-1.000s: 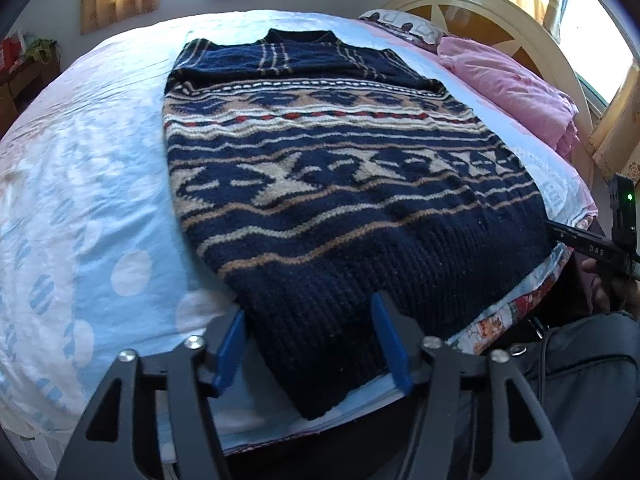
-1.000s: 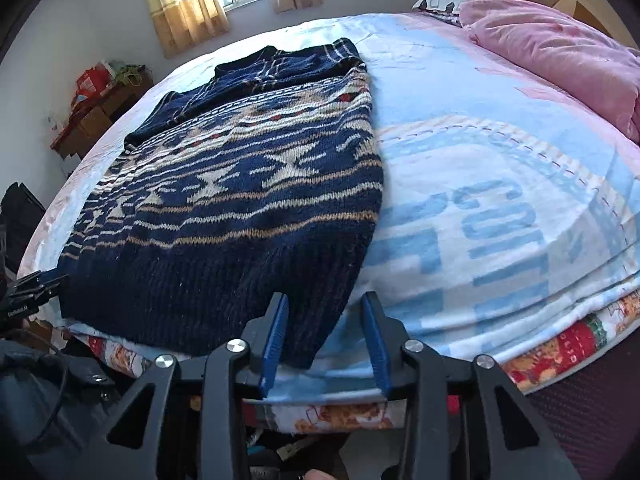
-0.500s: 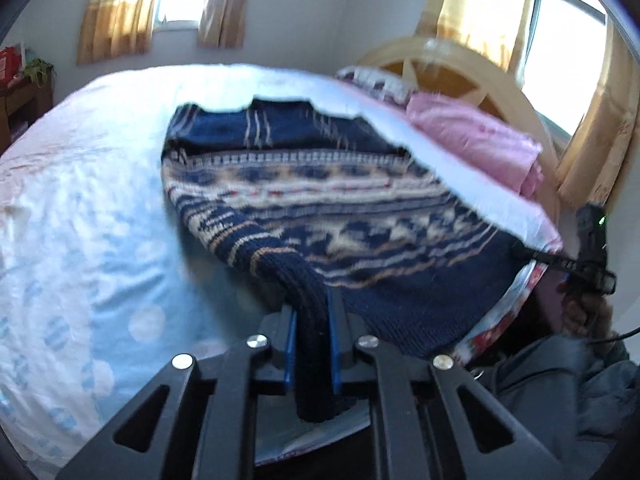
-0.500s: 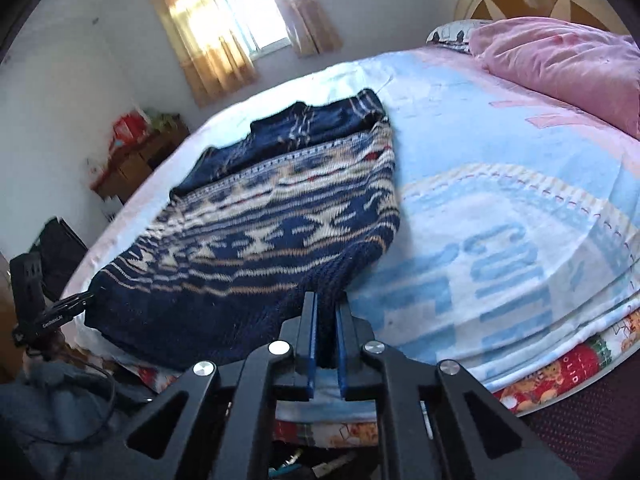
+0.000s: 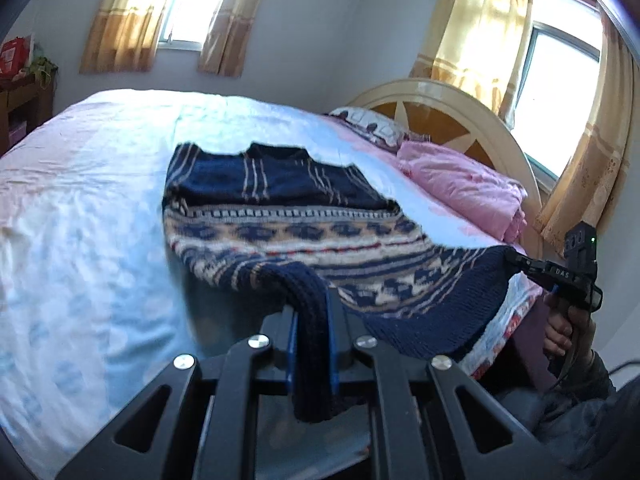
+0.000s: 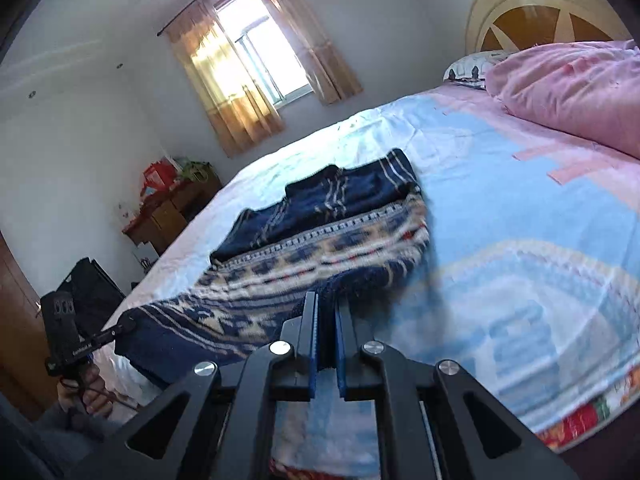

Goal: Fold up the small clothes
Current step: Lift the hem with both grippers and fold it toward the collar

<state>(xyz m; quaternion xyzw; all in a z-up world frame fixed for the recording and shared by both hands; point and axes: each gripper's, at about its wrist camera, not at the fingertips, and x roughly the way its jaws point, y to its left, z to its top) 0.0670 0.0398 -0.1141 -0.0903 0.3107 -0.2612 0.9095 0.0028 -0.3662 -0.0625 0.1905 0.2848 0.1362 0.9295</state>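
Observation:
A navy and cream patterned knit sweater point(image 5: 296, 236) lies on the bed, collar end far from me; it also shows in the right wrist view point(image 6: 320, 248). My left gripper point(image 5: 311, 320) is shut on the sweater's left hem corner and holds it lifted off the bed. My right gripper point(image 6: 327, 320) is shut on the right hem corner, also lifted. The hem hangs stretched between the two grippers. Each gripper shows in the other's view, the right gripper point(image 5: 536, 270) at far right, the left gripper point(image 6: 120, 326) at far left.
The bed point(image 5: 80, 220) has a light blue and pink sheet. A pink quilt point(image 5: 464, 188) and a pillow lie by the cream headboard point(image 5: 448, 112). A wooden cabinet point(image 6: 172, 208) stands by the far wall. Curtained windows are behind.
Both grippers closed on the sweater's hem corners, then lifted them up off the bed, raising the lower part of the sweater toward the collar end.

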